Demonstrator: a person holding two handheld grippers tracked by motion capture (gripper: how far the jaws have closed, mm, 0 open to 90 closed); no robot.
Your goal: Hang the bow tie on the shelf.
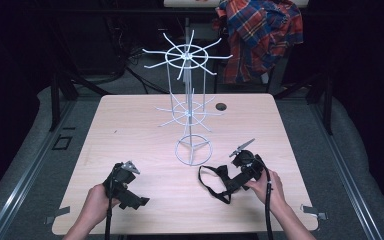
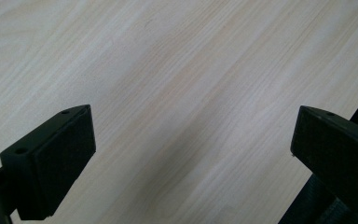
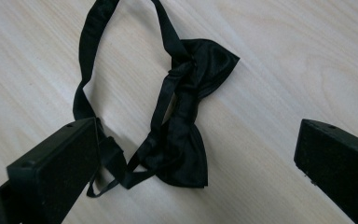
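- The black bow tie (image 3: 186,116) is flat on the light wood table (image 1: 145,125), right in front of the right gripper (image 3: 196,154). In the right gripper view it sits between the two jaws but a bit ahead of them, nearer the left-hand jaw, with its thin strap (image 3: 86,70) looping up and away over the wood.
- That right gripper is wide open and has hold of nothing. The strap's lower loop runs just beside the left-hand jaw; can't tell if it actually touches.
- From the high view the bow tie (image 1: 225,180) is near the table's front edge, just left of the right gripper (image 1: 242,165).
- The left gripper (image 2: 193,140) is gaping too, nothing in it, just bare wood between the jaws. It's well apart from the bow tie, over on the front left (image 1: 125,180).
- No real containers here. The closest thing is a white wire display stand (image 1: 189,100) with spoke arms, standing mid-table with nothing hanging on it.
- Both hands come in from the bottom edge, the left hand (image 1: 97,202) and the right hand (image 1: 270,187) each wrapped round a gripper held low over the table.
- A plaid shirt (image 1: 260,35) hangs behind the table.
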